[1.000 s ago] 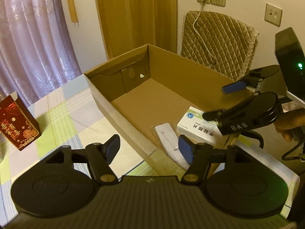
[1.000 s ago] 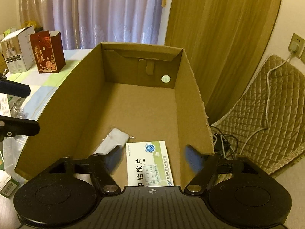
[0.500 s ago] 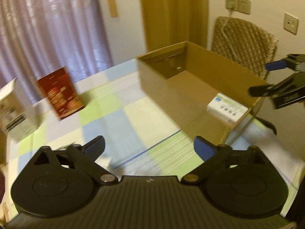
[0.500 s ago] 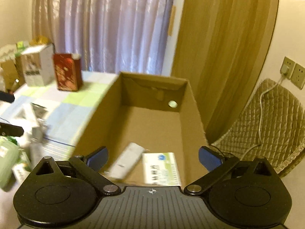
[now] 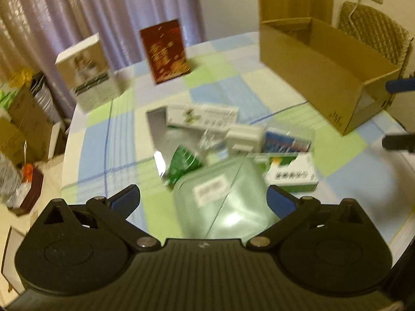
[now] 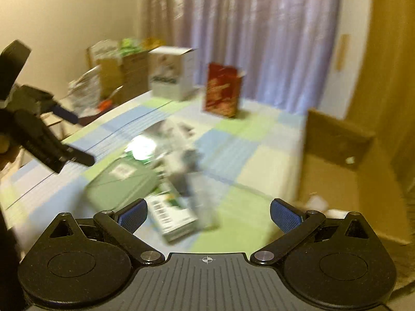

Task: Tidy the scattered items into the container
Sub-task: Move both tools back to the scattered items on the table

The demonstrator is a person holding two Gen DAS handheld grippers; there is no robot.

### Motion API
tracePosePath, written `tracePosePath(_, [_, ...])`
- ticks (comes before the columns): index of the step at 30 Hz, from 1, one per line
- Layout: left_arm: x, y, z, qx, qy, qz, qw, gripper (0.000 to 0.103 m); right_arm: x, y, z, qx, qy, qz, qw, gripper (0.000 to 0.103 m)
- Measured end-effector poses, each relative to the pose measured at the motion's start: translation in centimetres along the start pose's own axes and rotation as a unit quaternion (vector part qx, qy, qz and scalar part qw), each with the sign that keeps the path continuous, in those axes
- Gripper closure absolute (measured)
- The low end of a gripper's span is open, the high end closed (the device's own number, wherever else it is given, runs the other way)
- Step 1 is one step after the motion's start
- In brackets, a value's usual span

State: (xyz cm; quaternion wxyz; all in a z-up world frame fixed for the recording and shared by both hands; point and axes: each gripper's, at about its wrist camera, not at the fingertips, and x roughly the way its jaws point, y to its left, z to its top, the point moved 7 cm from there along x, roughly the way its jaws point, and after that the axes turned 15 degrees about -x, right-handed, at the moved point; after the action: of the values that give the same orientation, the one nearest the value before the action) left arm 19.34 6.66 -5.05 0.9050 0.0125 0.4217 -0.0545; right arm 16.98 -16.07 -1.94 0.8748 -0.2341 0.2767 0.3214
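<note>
Both views are motion-blurred. A heap of scattered items lies on the checked tablecloth: a pale green plastic pouch (image 5: 223,202), a green-and-white medicine box (image 5: 291,173), a blue packet (image 5: 286,142), a long white box (image 5: 202,116) and a green sachet (image 5: 184,162). My left gripper (image 5: 203,199) is open, its fingers on either side of the pouch's near end and above it. My right gripper (image 6: 208,212) is open over a green-and-white box (image 6: 173,215), beside the same pouch (image 6: 122,184). The cardboard box (image 5: 321,70) stands at the right, also seen as cardboard box (image 6: 337,165).
A red gift box (image 5: 164,51) and a white carton (image 5: 88,72) stand upright at the table's far side, in front of a purple curtain. A padded chair (image 5: 376,28) is behind the cardboard box. Cartons and clutter sit on the floor at left (image 5: 23,119).
Both grippers have swung away from the cardboard box to the heap of items on the table. Their jaws have opened wider. The medicine box and white packet remain in the box.
</note>
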Motion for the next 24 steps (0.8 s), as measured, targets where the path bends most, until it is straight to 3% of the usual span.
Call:
tracePosePath(6, [1.1, 2.4, -2.4, 0.014, 0.026, 0.005, 0.9995, 0.001, 3.9, 4.8, -0.8, -0.028, 0.024, 0.056, 0.998, 0.000])
tracePosePath(13, [3.3, 3.6, -4.3, 0.050, 0.046, 0.009, 0.9976, 0.001, 7.5, 7.8, -1.6, -0.002, 0.043, 0.116, 0.992, 0.000])
tracePosePath(16, [4.1, 3.9, -4.8, 0.060, 0.052, 0.002, 0.9969, 0.001, 8.8, 8.8, -1.7, 0.005, 0.051, 0.130, 0.990, 0.012])
tracePosePath(20, [5.0, 4.0, -5.4, 0.068, 0.062, -0.022, 0.9955, 0.001, 9.9, 9.5, -1.9, 0.030, 0.057, 0.146, 0.987, 0.013])
tracePosePath(21, [5.2, 4.0, -5.6, 0.073, 0.066, -0.030, 0.9947, 0.001, 10.3, 9.6, -1.9, 0.042, 0.058, 0.151, 0.986, 0.016])
tracePosePath(22, [5.3, 4.0, -5.8, 0.080, 0.068, -0.037, 0.9938, 0.001, 10.7, 9.6, -2.0, 0.056, 0.060, 0.155, 0.984, 0.026])
tracePosePath(24, [5.6, 3.9, -6.1, 0.093, 0.072, -0.051, 0.9917, 0.001, 11.6, 9.8, -2.1, 0.076, 0.066, 0.162, 0.982, 0.029])
